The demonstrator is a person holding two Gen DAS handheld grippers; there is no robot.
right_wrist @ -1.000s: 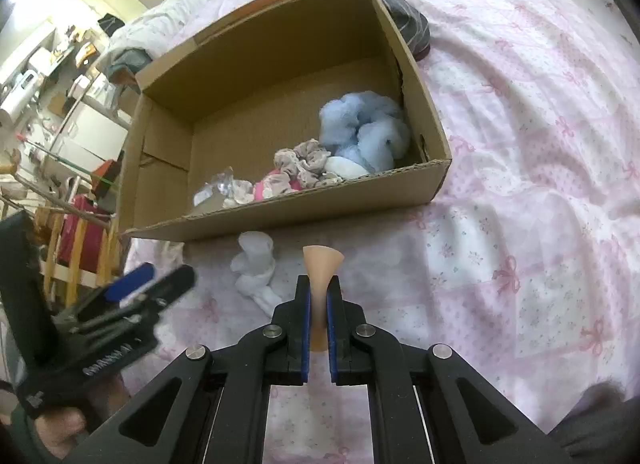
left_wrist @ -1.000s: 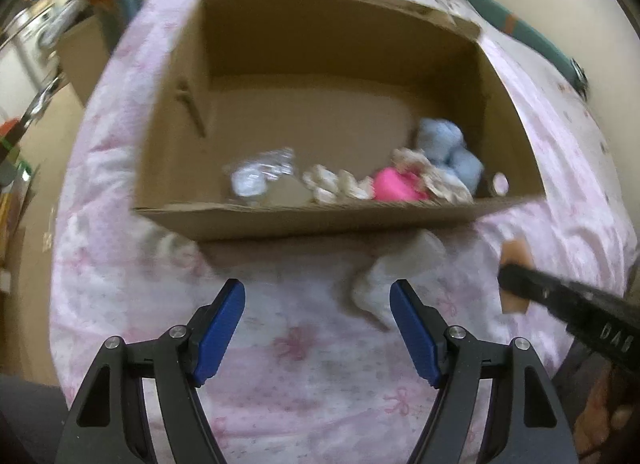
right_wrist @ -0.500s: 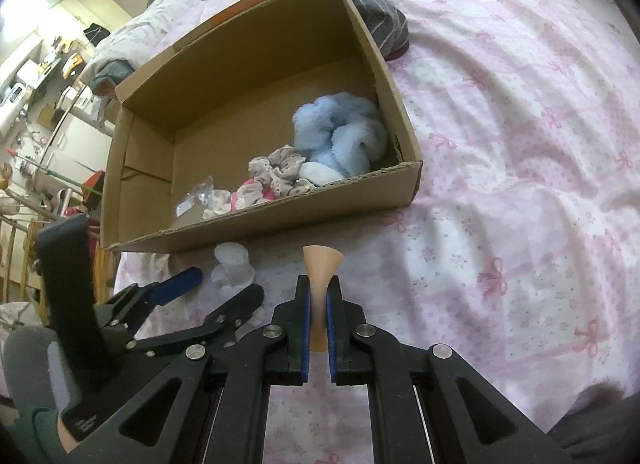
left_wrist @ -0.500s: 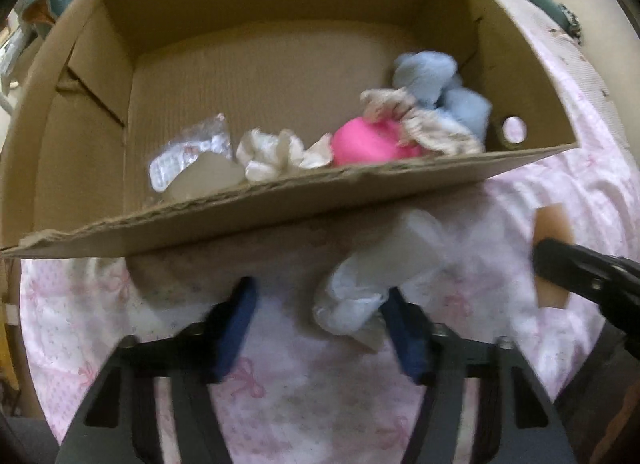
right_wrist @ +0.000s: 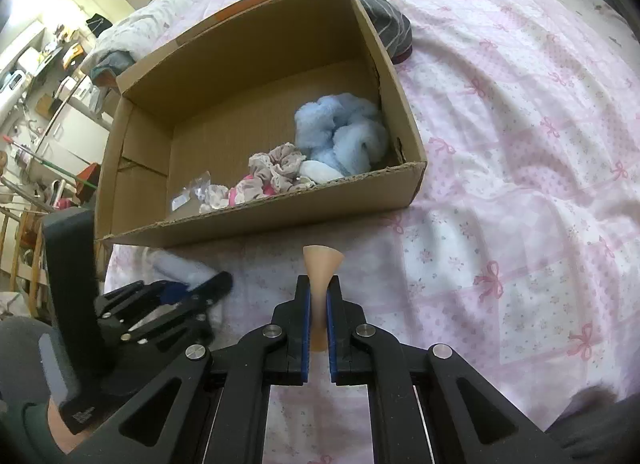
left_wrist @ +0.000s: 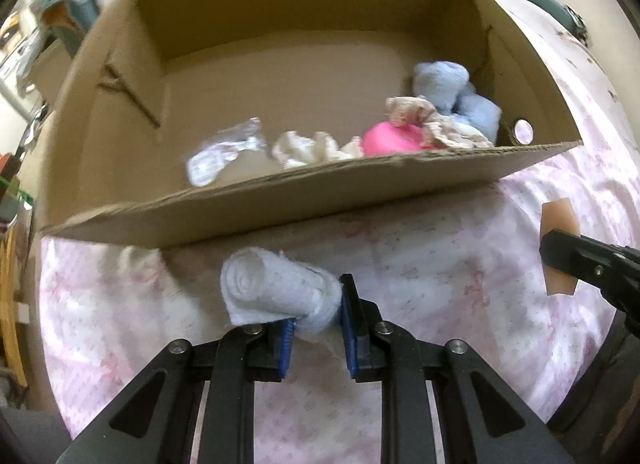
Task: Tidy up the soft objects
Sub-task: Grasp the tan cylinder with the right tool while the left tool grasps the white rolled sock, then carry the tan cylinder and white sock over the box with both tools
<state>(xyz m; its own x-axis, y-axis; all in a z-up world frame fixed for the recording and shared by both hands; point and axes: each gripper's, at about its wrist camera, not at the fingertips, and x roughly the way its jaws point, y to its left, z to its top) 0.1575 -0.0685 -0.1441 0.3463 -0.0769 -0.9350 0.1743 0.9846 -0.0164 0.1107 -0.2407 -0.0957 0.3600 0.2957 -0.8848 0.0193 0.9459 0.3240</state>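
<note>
A: Your left gripper is pinching the white rolled cloth, a fuzzy coil lying on the pink bedspread just outside the cardboard box.

B: And the right gripper?

A: Pressed tight on a thin beige pad, upright. The box's near wall is frayed; its left half shows bare floor, and blue fluff crowds the right corner.

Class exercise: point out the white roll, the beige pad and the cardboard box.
white roll (left_wrist: 276,290), left wrist view, its side
beige pad (right_wrist: 322,262), right wrist view, flared top
cardboard box (right_wrist: 280,213), right wrist view, near wall
</note>
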